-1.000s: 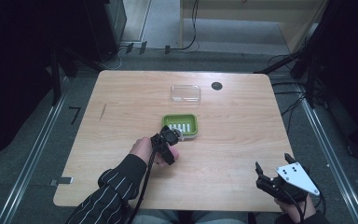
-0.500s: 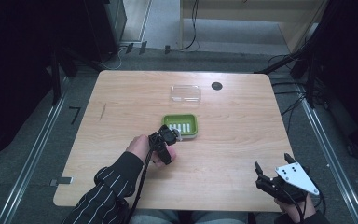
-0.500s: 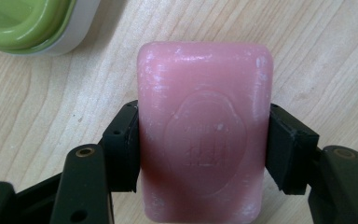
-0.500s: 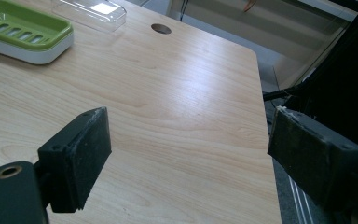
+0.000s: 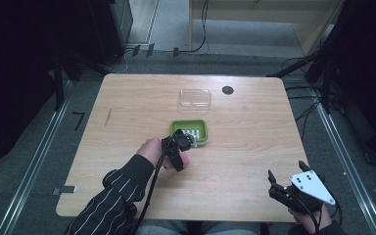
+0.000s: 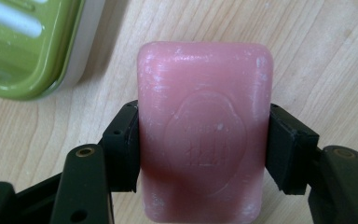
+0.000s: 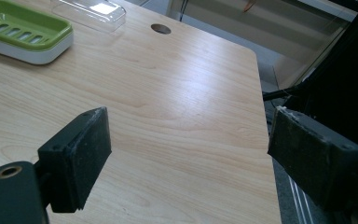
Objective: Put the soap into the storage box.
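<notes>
A: What have your left tongs (image 6: 200,154) got?

B: A pink soap (image 6: 204,135). My two black jaws pinch it by its long sides, one pad on each, and the stamped face is turned up toward the camera that rides on the tongs.

A: Where is that over the bench (image 5: 127,107)?

B: Near the middle, a little toward my side. In the high view my left tongs (image 5: 178,147) sit just at the near edge of the green dish (image 5: 199,128). From the left gripper view the dish (image 6: 23,51) lies up and to the left of the soap, close by but apart from it, with wood grain showing between the two.

A: Is the soap resting on the wood?

B: I cannot tell; the wood is right behind it, but whether they touch does not show.

A: And your right tongs (image 5: 286,183)?

B: Spread wide with nothing between the pads, only bare wood. They hang over the near right corner of the bench, well apart from the dish.

A: Anything else out there?

B: A clear lid (image 5: 195,97) lies beyond the dish, and a dark round hole (image 5: 227,90) sits just to the right of the lid.
</notes>
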Motion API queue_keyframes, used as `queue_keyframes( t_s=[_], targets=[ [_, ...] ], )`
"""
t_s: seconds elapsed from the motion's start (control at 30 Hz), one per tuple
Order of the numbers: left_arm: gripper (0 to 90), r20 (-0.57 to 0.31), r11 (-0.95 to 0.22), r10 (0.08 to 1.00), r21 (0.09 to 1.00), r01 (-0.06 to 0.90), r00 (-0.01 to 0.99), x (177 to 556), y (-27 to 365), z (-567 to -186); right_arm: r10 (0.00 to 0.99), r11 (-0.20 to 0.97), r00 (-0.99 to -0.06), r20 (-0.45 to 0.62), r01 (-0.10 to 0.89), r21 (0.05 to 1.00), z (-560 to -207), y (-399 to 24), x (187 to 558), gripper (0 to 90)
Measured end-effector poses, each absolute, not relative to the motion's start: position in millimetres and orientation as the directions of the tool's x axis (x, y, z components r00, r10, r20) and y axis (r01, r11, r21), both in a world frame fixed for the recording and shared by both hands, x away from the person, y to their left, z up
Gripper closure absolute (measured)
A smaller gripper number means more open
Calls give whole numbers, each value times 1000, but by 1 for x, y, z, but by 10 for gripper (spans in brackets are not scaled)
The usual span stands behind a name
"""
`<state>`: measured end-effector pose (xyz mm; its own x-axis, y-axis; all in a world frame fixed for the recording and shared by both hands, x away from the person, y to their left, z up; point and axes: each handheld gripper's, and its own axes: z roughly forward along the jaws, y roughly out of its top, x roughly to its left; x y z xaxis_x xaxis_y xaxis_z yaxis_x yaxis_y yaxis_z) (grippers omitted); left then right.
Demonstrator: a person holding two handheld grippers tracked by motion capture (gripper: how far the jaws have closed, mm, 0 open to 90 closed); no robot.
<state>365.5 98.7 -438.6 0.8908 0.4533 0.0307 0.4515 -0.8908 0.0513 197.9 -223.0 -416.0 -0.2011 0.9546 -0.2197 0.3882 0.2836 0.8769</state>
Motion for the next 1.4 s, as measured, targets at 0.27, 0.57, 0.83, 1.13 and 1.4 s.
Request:
queue_keyframes(
  t_s=[0.27, 0.57, 0.83, 1.13, 1.4],
  targets=[
    [381, 33, -906, 424, 37, 423, 905, 369, 94, -435, 954, 285, -203, -220, 389, 876, -416, -223, 198, 139],
    [382, 47, -916, 401, 39, 399, 915, 376, 91, -427, 954, 286, -205, -220, 384, 878, -416, -223, 198, 139],
    [382, 57, -927, 374, 41, 372, 926, 380, 88, -421, 954, 285, -205, -220, 388, 877, -416, -223, 197, 139],
    [382, 57, -935, 354, 34, 352, 934, 386, 86, -415, 955, 283, -203, -218, 392, 875, -416, -224, 196, 139],
    [382, 51, -941, 337, 35, 336, 940, 390, 85, -412, 954, 285, -202, -221, 392, 875, -416, -225, 196, 139]
  ],
)
